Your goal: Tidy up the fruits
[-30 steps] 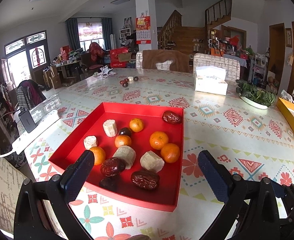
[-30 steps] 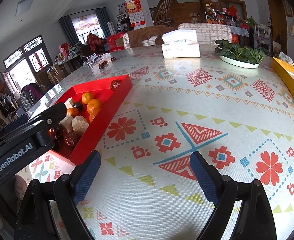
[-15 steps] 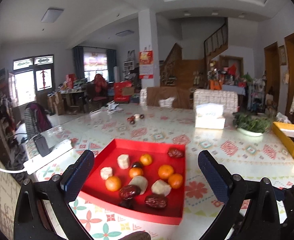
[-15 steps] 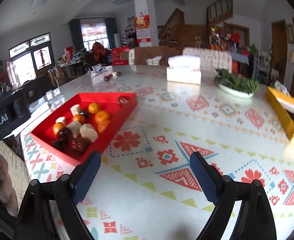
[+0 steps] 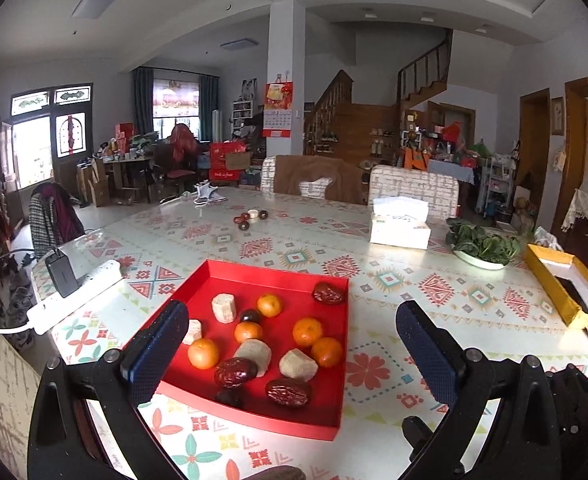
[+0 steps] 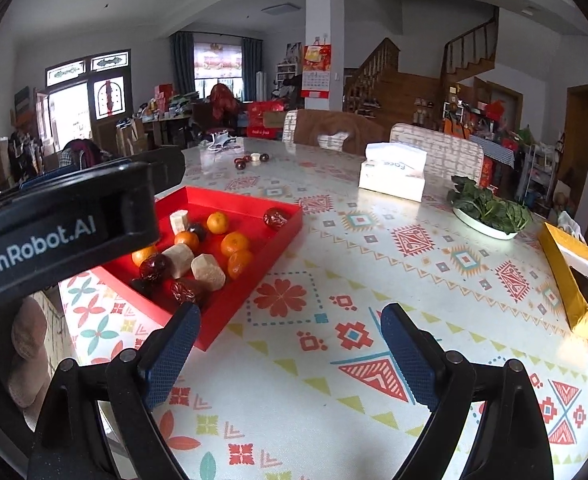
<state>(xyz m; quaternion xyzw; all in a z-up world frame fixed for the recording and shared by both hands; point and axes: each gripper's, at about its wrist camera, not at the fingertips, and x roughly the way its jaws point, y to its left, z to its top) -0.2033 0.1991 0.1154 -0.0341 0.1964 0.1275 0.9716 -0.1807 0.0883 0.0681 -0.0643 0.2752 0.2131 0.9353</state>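
Observation:
A red tray [image 5: 262, 276] sits on the patterned table and holds several small oranges [image 5: 307, 332], dark red dates [image 5: 288, 392] and pale cut chunks [image 5: 224, 308]. My left gripper [image 5: 290, 354] is open and empty, raised above the tray's near edge. The tray also shows in the right wrist view [image 6: 290, 224], left of centre. My right gripper [image 6: 290, 354] is open and empty, above bare tablecloth to the right of the tray. The left gripper's black body [image 6: 66, 216] covers the tray's left part there.
A white tissue box [image 5: 399, 228], a dish of greens [image 5: 481, 246] and a yellow box [image 5: 565, 288] stand at the right. A power strip with a charger [image 5: 74, 292] lies at the left edge. A few loose dates [image 5: 250, 218] lie far back. Chairs stand behind the table.
Both grippers have lifted and tilted up from the table, so the tray looks smaller and more room shows. The fruit has not moved. Both stay open.

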